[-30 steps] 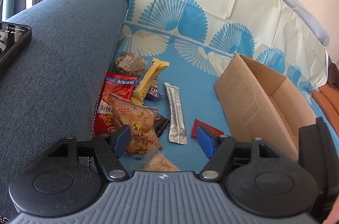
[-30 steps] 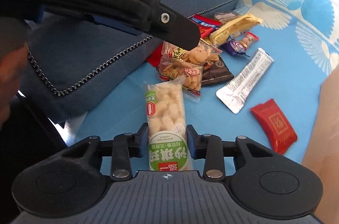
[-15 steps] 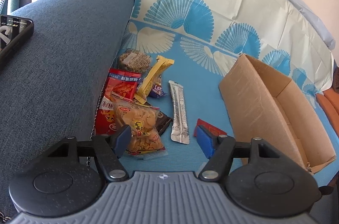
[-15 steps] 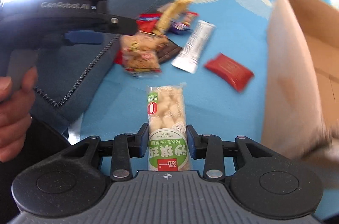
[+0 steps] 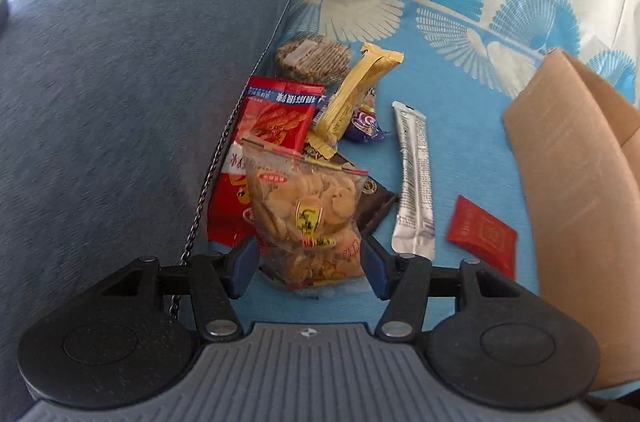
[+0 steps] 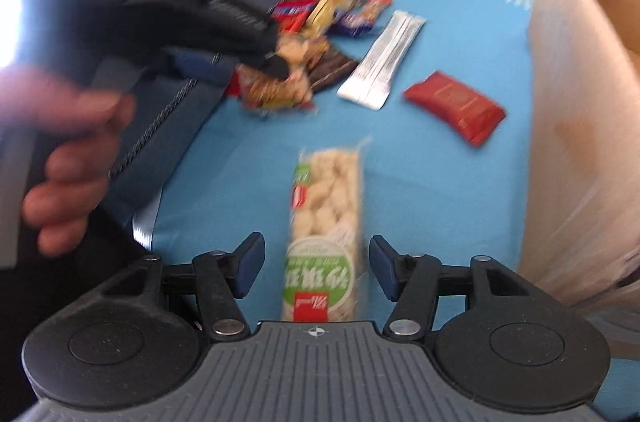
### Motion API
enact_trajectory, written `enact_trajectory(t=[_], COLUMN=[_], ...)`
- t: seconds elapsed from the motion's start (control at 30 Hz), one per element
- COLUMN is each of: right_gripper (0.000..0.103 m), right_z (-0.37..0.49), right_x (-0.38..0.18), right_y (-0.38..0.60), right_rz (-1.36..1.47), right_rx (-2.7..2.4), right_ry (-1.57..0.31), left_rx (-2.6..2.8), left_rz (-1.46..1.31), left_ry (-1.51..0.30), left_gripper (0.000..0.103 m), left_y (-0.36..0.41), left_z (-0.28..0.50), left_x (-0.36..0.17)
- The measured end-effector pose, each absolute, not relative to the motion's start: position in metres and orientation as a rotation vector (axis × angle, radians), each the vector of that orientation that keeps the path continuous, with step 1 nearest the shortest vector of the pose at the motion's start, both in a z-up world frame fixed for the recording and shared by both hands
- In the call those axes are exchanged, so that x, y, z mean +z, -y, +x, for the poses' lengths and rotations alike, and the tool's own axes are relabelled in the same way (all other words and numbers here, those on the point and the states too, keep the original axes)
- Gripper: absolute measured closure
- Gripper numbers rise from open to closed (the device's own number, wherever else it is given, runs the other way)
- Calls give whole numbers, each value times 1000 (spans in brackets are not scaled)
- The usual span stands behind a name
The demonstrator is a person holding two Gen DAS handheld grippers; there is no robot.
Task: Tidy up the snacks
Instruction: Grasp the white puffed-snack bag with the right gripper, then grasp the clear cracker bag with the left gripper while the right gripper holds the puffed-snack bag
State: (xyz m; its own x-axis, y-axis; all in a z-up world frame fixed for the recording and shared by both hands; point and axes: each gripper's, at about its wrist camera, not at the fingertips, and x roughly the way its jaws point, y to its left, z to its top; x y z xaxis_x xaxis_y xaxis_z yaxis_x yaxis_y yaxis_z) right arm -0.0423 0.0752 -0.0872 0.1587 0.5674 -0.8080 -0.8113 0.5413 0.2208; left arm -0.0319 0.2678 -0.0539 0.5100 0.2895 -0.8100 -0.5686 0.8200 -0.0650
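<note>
Snacks lie scattered on the blue patterned cloth [image 5: 472, 158], and we start at the jaws. Our left gripper [image 5: 310, 264] has its blue pads on either side of the clear bag of biscuits [image 5: 308, 218], close to the bag's edges; whether they press it we cannot tell, though the bag's lower end fills the gap. Our right gripper [image 6: 316, 268] stands wide, with the long green-labelled pack of puffed snacks [image 6: 326, 222] lying between the fingers and touching neither pad — a strip of cloth shows on each side. Beyond the biscuit bag, in the left wrist view, a dark brown packet [image 5: 374, 200] sticks out from under it, and a red packet [image 5: 272, 126] lies behind, against the grey-blue sofa cushion [image 5: 120, 82]. Further back are a yellow wrapper [image 5: 360, 90], tilted up over a small purple sweet [image 5: 364, 124], and a round cracker pack [image 5: 312, 56]. To the right of the pile a long silver sachet [image 5: 414, 178] lies by itself, and just beyond it a small red packet [image 5: 482, 234], near the wall of the cardboard box [image 5: 576, 190]. In the right wrist view, which is blurred, the left hand [image 6: 68, 150] grips its tool above the pile, and the box [image 6: 576, 94] stands at the right edge.
</note>
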Motion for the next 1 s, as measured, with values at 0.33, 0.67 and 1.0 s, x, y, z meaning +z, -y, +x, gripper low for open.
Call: enact_trajectory(t=[0.33,0.67,1.0], right_gripper=[42,47,62], right_z=[-45,-48,-48], right_x=[-93,-92,-90], right_y=[-83,-83,-82], right_rz=[-334,-356,-370], right_rx=[1014,1011,985], right_ry=[-980,-960,-926], left_rx=[564,588,597], left_rz=[-268,-289,-327], left_ry=[-919,-913,-898], left_gripper=[25,19,18], left_y=[-260,-260,-261], left_z=[-14,0,2], left_x=[-69,-83,-89])
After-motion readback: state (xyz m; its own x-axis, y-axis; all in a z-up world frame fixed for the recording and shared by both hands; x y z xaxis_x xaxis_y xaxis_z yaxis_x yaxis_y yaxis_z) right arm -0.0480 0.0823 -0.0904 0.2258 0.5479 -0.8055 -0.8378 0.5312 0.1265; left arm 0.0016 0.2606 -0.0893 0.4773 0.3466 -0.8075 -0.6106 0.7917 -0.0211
